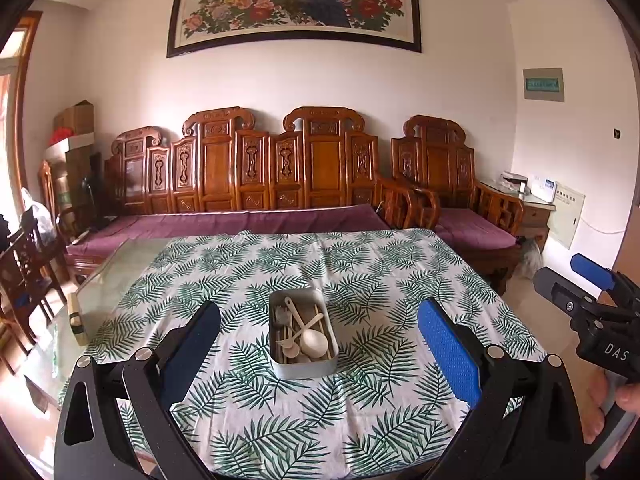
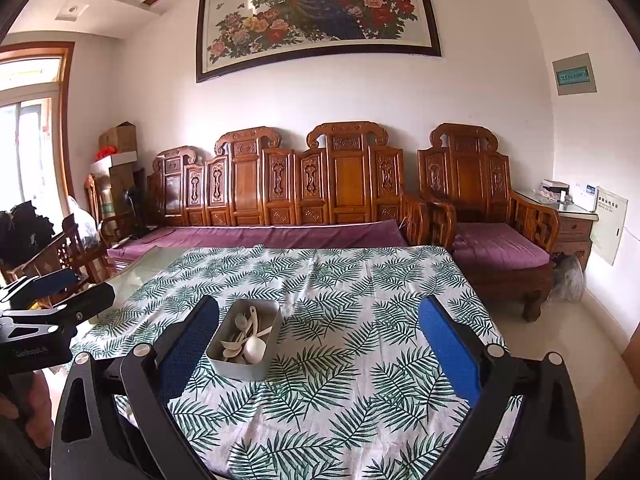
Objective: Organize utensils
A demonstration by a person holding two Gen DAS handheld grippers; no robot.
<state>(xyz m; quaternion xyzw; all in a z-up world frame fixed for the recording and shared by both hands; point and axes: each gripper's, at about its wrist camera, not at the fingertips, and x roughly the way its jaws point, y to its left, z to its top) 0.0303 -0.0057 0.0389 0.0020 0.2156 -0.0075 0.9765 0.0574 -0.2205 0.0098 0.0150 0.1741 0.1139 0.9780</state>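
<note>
A grey rectangular tin [image 1: 303, 369] [image 2: 240, 370] stands in the middle of the leaf-print tablecloth. It holds several cream utensils: a big spoon [image 1: 313, 342] [image 2: 255, 349], a fork [image 1: 289, 341] [image 2: 229, 345] and chopsticks. My left gripper [image 1: 320, 344] hangs open above the near part of the table, the tin straight ahead between its fingers. My right gripper [image 2: 320, 344] is open too, with the tin ahead and to the left, beside its left finger. Nothing is held. Each gripper shows at the edge of the other's view, the right gripper [image 1: 592, 292] and the left gripper [image 2: 60, 292].
The tablecloth [image 1: 360, 272] covers most of a glass-topped table [image 1: 132, 256]; bare glass shows at the left. A small block [image 1: 76, 318] sits on that glass edge. A carved wooden sofa [image 1: 248, 176] with purple cushions lines the far wall. A hand [image 1: 624, 396] holds the right gripper.
</note>
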